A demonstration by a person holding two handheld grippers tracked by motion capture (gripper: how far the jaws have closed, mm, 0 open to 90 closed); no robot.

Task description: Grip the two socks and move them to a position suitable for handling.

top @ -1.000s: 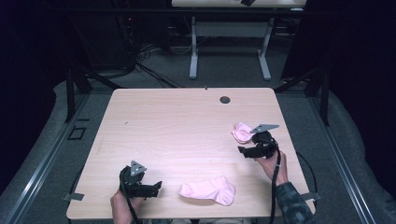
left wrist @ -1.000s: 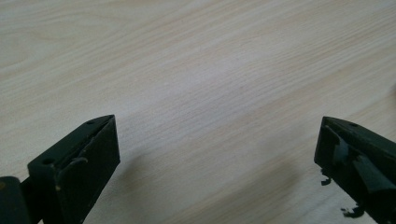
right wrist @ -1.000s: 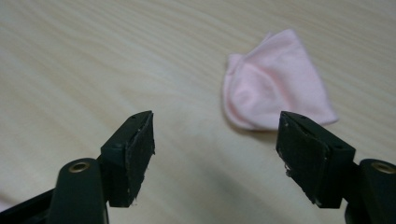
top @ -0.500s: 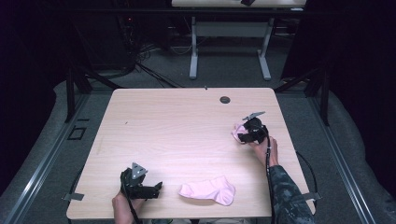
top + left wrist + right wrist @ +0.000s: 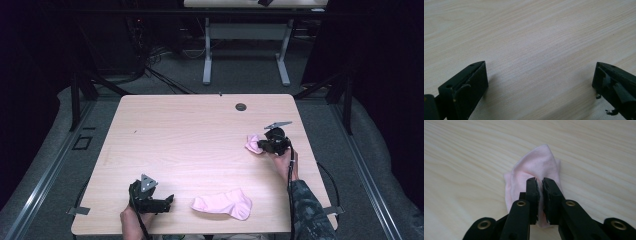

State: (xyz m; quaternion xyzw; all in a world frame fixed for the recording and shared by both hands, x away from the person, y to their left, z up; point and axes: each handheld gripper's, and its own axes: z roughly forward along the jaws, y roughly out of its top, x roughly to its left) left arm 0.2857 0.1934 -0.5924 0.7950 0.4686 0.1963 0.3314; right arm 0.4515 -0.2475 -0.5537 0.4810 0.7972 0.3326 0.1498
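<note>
**Right gripper has closed on the far sock**

Your right gripper (image 5: 264, 145) has moved up along the table's right edge over the last second and now sits on the bunched pink sock (image 5: 253, 144), about halfway up that edge. In the right gripper view the jaws are pinched nearly together with a fold of that sock (image 5: 534, 167) between them, so you've got a grip on it. The fabric is peaked up around the jaw tips but the rest of it looks to be resting on the table (image 5: 200, 130), so I'd say not lifted yet.

Your left gripper (image 5: 167, 201) hasn't moved: near the front edge, left of centre, jaws spread wide over bare wood, holding nothing.

The second sock (image 5: 223, 204) lies flat by the front edge, just right of the left gripper, not touching it, same spot as before.

What it means: grasp looks done, next is likely carrying the held sock toward the flat one to pair them.

No containers on the table. The only other thing on it is a small dark round cap (image 5: 241, 106) near the back edge.
</note>
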